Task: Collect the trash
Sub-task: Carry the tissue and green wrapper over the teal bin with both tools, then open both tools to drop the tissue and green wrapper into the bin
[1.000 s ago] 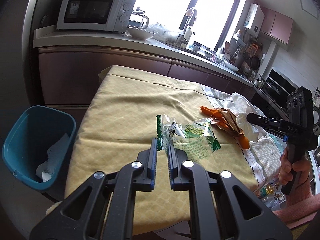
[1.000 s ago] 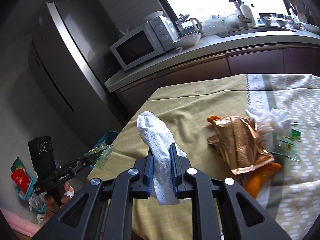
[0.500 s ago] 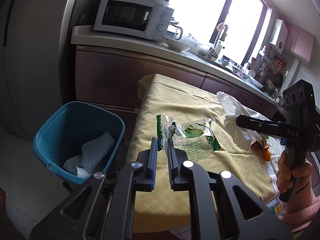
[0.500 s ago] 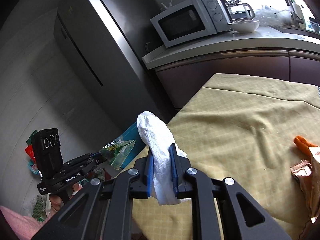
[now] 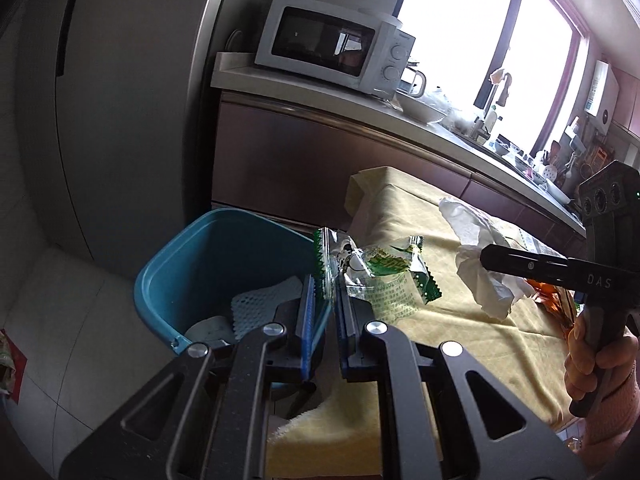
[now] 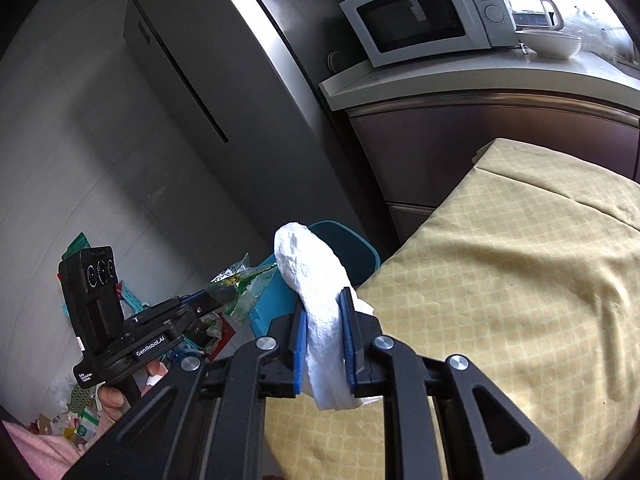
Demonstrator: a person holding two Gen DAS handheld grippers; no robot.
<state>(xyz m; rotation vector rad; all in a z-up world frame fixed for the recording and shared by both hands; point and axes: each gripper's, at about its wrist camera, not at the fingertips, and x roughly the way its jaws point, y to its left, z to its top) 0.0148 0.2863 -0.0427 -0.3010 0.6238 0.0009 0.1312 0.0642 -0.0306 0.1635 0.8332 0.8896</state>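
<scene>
Your left tool (image 5: pixel 324 296) is clamped on a clear green-printed wrapper (image 5: pixel 372 276), holding it beside the rim of the blue bin (image 5: pixel 188 264). Your right tool (image 6: pixel 324 320) grips a crumpled white paper towel (image 6: pixel 316 280) above the yellow-clothed counter's (image 6: pixel 520 280) edge, near the bin.

A home kitchen: a white microwave (image 5: pixel 334 46) sits on a pale counter (image 5: pixel 320 92) over brown cabinet fronts, beside a tall steel refrigerator (image 6: pixel 224 92). A sink tap (image 5: pixel 502 88) stands before a bright window (image 5: pixel 452 32), with a cloth-covered tabletop (image 6: pixel 520 280) and a blue bin (image 5: pixel 208 264) nearby.
</scene>
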